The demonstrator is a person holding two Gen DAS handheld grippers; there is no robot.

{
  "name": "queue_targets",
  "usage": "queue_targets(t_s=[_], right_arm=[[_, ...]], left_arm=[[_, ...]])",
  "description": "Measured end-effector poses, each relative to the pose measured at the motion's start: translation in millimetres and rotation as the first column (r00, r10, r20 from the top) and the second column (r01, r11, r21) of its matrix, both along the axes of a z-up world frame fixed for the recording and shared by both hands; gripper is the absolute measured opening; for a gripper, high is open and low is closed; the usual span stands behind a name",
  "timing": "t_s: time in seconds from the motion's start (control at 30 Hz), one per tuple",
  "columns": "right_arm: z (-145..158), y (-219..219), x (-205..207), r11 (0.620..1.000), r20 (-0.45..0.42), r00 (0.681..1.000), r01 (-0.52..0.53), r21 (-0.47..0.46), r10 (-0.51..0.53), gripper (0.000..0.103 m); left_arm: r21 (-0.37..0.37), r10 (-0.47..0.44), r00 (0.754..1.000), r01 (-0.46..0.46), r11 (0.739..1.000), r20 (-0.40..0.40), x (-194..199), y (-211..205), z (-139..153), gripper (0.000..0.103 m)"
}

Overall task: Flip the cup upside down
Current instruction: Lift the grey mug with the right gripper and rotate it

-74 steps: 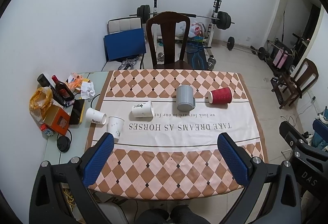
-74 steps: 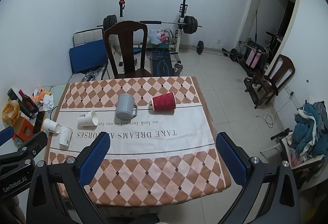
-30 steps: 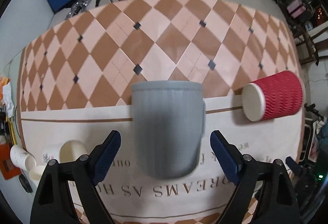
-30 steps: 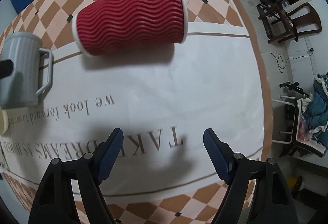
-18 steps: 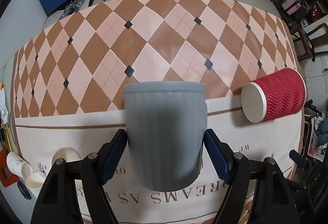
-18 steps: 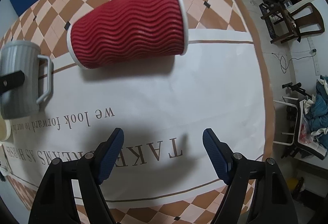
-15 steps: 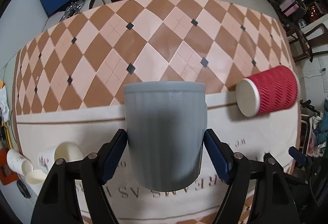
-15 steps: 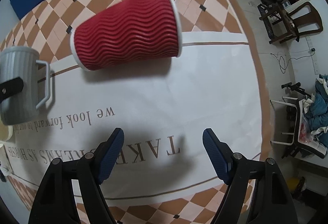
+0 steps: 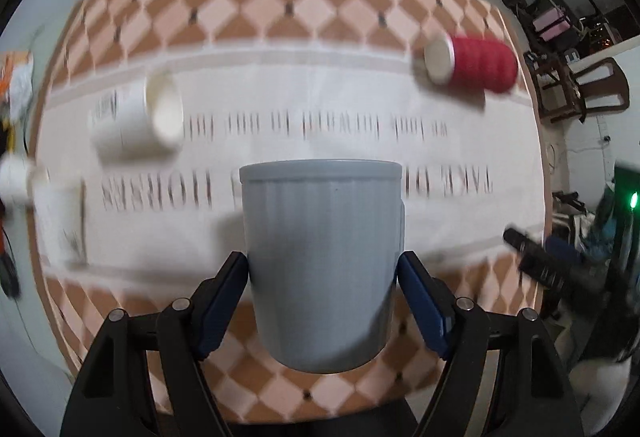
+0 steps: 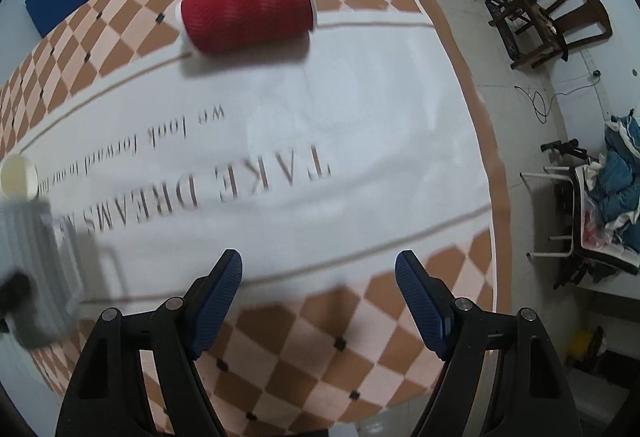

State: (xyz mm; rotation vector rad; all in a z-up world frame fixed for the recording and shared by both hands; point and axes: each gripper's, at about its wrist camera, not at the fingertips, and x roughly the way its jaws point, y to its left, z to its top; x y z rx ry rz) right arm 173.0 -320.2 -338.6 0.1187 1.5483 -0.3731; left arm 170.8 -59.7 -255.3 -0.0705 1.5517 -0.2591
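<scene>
My left gripper [image 9: 322, 279] is shut on a grey ribbed mug [image 9: 322, 257], its blue pads pressed on both sides, holding it above the table over the near part of the cloth. The mug also shows blurred at the left edge of the right wrist view [image 10: 36, 269]. A red ribbed paper cup [image 10: 246, 7] lies on its side at the far part of the cloth, and appears at the upper right in the left wrist view [image 9: 472, 63]. My right gripper [image 10: 319, 277] is open and empty above the cloth's near edge.
A white paper cup [image 9: 136, 119] lies on its side at the left, with more white cups [image 9: 16, 185] beyond it. The checkered tablecloth [image 10: 360, 349] covers the table. Chairs and gym gear stand on the floor to the right.
My left gripper has lifted the grey mug and drawn it back toward the near side of the table. The right gripper has pulled back from the red cup.
</scene>
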Motion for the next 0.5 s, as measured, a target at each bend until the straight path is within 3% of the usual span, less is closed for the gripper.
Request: queue_targets(t_s=[0.2, 0.4, 0.5], right_arm=[[0, 10, -34, 1.000, -0.012, 1.000, 0.006, -0.008, -0.006, 0.080], [3, 19, -48, 1.000, -0.016, 1.000, -0.003, -0.020, 0.003, 0.080], [6, 21, -49, 1.000, -0.014, 1.000, -0.008, -0.029, 0.008, 0.080]], left_arm=[[-0.009, 0.003, 0.996, -0.003, 1.000, -0.094, -59, 2, -36, 0.075], [-0.005, -0.015, 0.992, 0.014, 1.000, -0.127, -74, -1, -58, 0.077], [-0.018, 0.006, 0.995, -0.008, 1.000, -0.104, -75, -1, -61, 0.078]])
